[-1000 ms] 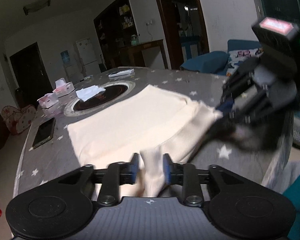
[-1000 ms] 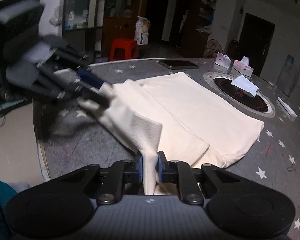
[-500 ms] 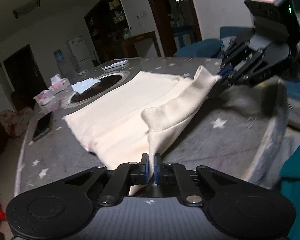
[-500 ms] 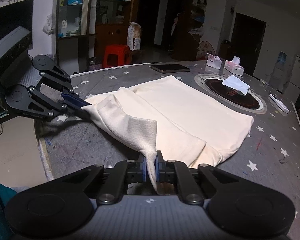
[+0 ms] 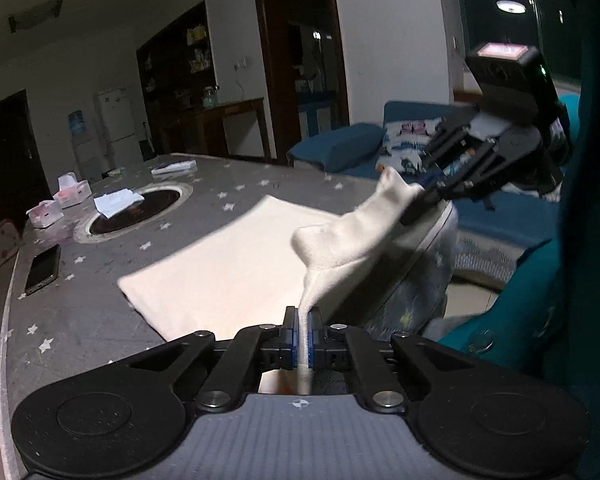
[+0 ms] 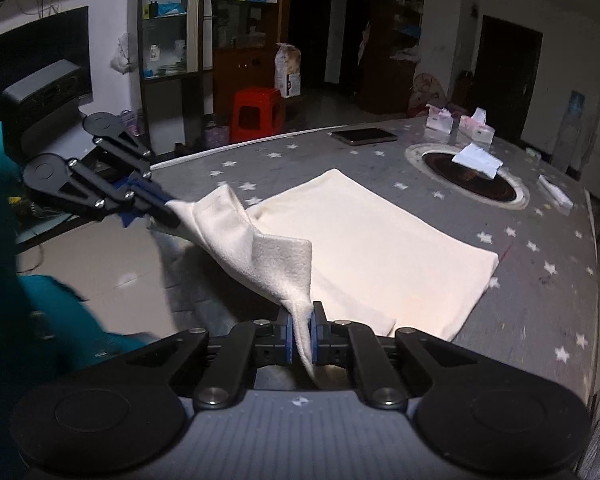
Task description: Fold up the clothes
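Observation:
A cream garment (image 5: 228,268) lies partly folded on the grey star-patterned table (image 5: 80,312); it also shows in the right wrist view (image 6: 372,240). My left gripper (image 5: 303,338) is shut on one end of its near edge. My right gripper (image 6: 301,334) is shut on the other end. The edge is lifted and stretched between them, out past the table's near rim. The right gripper shows in the left wrist view (image 5: 424,196), and the left gripper in the right wrist view (image 6: 162,206).
A phone (image 5: 42,264) lies at the table's left. A round hob (image 5: 134,210) with white paper (image 5: 118,202) on it is farther back, beside two tissue boxes (image 5: 58,202). A blue sofa (image 5: 380,148) and a red stool (image 6: 256,114) stand off the table.
Both grippers have lifted the garment's near edge and drawn it back toward me, past the table rim. The left gripper closed on the cloth a second ago.

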`<control>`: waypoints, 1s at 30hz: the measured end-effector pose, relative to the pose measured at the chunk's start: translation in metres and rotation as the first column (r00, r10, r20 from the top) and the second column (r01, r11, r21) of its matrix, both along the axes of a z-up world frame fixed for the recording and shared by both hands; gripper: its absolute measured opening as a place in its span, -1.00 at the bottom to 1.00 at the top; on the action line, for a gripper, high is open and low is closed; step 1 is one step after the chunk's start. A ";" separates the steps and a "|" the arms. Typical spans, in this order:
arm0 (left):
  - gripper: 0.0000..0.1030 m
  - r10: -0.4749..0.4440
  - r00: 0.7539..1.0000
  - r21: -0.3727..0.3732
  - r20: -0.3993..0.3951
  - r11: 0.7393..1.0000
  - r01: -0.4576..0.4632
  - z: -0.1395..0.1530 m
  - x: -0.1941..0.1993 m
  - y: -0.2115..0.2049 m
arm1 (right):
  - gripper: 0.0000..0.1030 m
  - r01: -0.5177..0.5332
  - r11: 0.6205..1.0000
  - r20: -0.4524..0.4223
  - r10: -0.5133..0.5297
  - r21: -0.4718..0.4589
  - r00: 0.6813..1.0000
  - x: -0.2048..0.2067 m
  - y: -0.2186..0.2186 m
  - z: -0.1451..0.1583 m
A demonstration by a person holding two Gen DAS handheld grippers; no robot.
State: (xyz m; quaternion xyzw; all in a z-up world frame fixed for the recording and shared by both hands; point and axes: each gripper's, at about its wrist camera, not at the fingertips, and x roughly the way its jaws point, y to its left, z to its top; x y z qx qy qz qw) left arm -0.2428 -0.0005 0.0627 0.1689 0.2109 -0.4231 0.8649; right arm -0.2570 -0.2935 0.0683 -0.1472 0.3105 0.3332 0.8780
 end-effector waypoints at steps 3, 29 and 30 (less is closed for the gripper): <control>-0.91 0.017 0.999 -0.024 0.027 1.000 -0.016 0.011 0.007 -0.001 | -0.87 -0.008 1.000 0.023 0.008 -0.013 1.000 0.000 0.000 0.010; -0.85 0.295 0.955 0.124 -0.013 0.948 -0.292 -0.051 0.240 -0.047 | -0.82 0.233 0.971 -0.048 -0.236 -0.053 0.971 0.241 0.000 -0.068; -0.83 0.301 0.954 0.136 -0.009 0.945 -0.297 -0.054 0.242 -0.049 | -0.79 0.244 0.969 -0.049 -0.246 -0.043 0.968 0.241 -0.002 -0.069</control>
